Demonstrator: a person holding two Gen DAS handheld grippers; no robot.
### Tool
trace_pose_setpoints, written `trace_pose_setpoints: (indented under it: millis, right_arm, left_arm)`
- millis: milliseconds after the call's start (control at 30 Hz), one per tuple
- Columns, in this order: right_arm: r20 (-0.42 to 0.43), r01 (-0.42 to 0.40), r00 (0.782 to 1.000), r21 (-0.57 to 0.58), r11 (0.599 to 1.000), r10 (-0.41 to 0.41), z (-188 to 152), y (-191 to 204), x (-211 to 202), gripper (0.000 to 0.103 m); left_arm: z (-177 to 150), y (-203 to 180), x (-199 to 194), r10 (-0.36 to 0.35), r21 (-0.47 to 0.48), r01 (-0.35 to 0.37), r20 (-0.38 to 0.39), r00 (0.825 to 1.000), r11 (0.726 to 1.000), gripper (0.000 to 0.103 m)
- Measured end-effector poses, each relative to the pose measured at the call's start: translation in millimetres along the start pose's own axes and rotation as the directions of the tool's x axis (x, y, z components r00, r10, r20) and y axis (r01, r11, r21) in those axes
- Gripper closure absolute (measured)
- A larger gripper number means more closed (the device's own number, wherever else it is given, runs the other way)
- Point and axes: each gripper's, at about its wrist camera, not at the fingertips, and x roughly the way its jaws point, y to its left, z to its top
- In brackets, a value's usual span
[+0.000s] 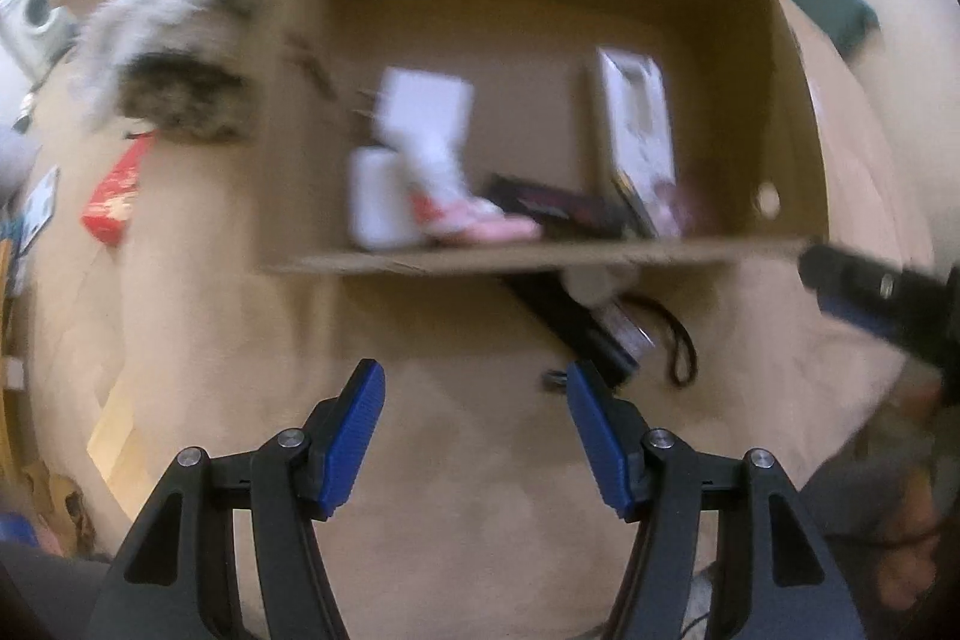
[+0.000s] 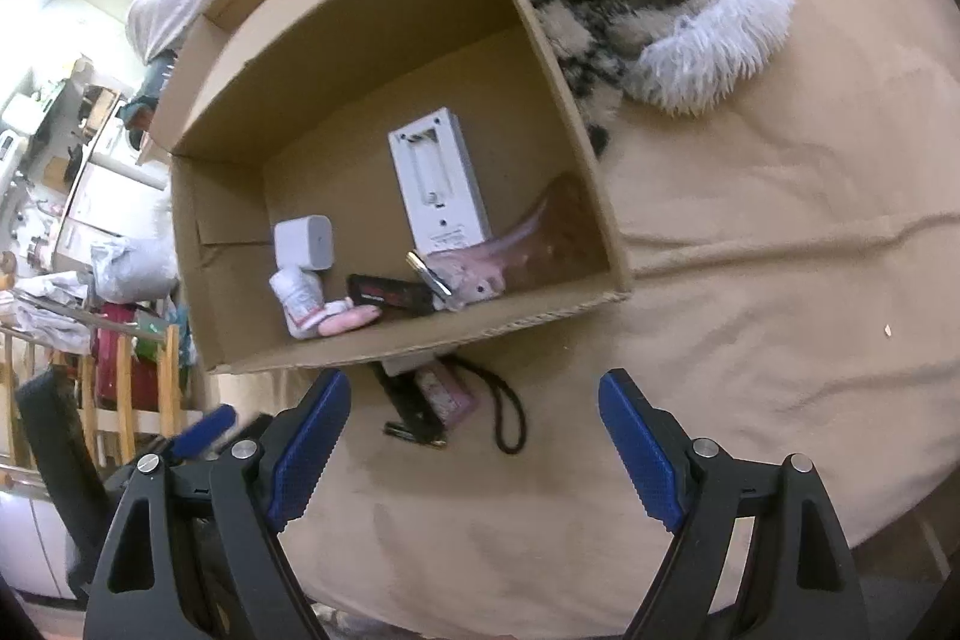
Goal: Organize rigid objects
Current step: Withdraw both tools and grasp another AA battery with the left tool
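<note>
Both my grippers, left (image 1: 474,394) and right (image 2: 474,400), have fingers spread wide, nothing between them. Box (image 2: 420,334) holds several items; a small black-and-pink pile (image 2: 429,400) lies on the bed just outside its near wall. Best bet: descend straight, straddle one piece, avoid the cord (image 2: 510,412).

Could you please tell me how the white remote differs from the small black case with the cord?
The white remote lies inside the cardboard box; the black case lies outside it on the tan blanket. The remote is pale and longer; the case is dark and trails a looped cord. Neither is gripped.
</note>
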Motion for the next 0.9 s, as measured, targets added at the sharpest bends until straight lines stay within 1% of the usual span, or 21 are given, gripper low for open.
trace_pose_setpoints:
  millis: [67, 133, 167, 200, 300, 400, 467, 500, 567, 633, 733, 900]
  right_arm:
    - [-0.002, 0.000, 1.000, 0.004, 1.000, 0.000, 2, -1, 2, 0.013]
    - [0.003, 0.000, 1.000, 0.006, 1.000, 0.000, 4, 0, 2, 0.013]
    - [0.009, -0.001, 1.000, 0.010, 1.000, 0.001, 6, 0, 2, 0.013]
    - [0.017, -0.002, 1.000, 0.015, 1.000, 0.002, 7, -1, 1, 0.013]
    - [0.031, 0.000, 1.000, 0.022, 1.000, -0.001, 10, -2, -2, 0.013]
    - [0.022, -0.001, 1.000, 0.031, 1.000, 0.000, 11, -5, -1, 0.013]
    - [0.014, -0.003, 1.000, 0.033, 0.999, 0.003, 11, -6, 1, 0.013]
    - [0.012, -0.004, 1.000, 0.032, 0.999, 0.003, 11, -6, 2, 0.013]
    - [0.011, -0.004, 1.000, 0.028, 1.000, 0.003, 11, -5, 2, 0.013]
    - [0.011, -0.003, 1.000, 0.020, 1.000, 0.003, 11, -3, 3, 0.013]
    - [0.011, 0.000, 1.000, 0.008, 1.000, 0.000, 12, 1, 3, 0.013]
    - [0.008, 0.020, 1.000, -0.018, 1.000, -0.020, 12, 7, 6, 0.013]
  left_arm:
    - [-3, -17, 18, -0.015, 0.032, 0.017, -0.045, 0.999, 0.999, 0.043]
    - [-5, -33, 34, -0.065, 0.072, 0.072, -0.090, 0.994, 0.995, 0.043]
    - [-7, -42, 44, -0.069, 0.106, 0.081, -0.110, 0.991, 0.991, 0.043]
    - [-8, -49, 51, -0.056, 0.131, 0.072, -0.120, 0.991, 0.989, 0.043]
    - [-6, -61, 64, -0.022, 0.158, 0.040, -0.113, 0.993, 0.987, 0.043]
    - [-2, -71, 71, 0.010, 0.193, 0.008, -0.092, 0.996, 0.981, 0.043]
    - [-2, -74, 72, 0.017, 0.208, 0.000, -0.078, 0.997, 0.978, 0.044]
    - [-2, -75, 73, 0.019, 0.217, -0.002, -0.073, 0.997, 0.976, 0.050]
    - [-4, -76, 74, 0.041, 0.242, -0.023, -0.070, 0.997, 0.970, 0.060]
    - [-6, -76, 73, 0.039, 0.259, -0.021, -0.066, 0.997, 0.966, 0.064]
    - [-11, -77, 69, 0.032, 0.266, -0.013, -0.067, 0.997, 0.964, 0.064]
    - [-17, -71, 62, 0.046, 0.264, -0.016, -0.105, 0.993, 0.964, 0.064]
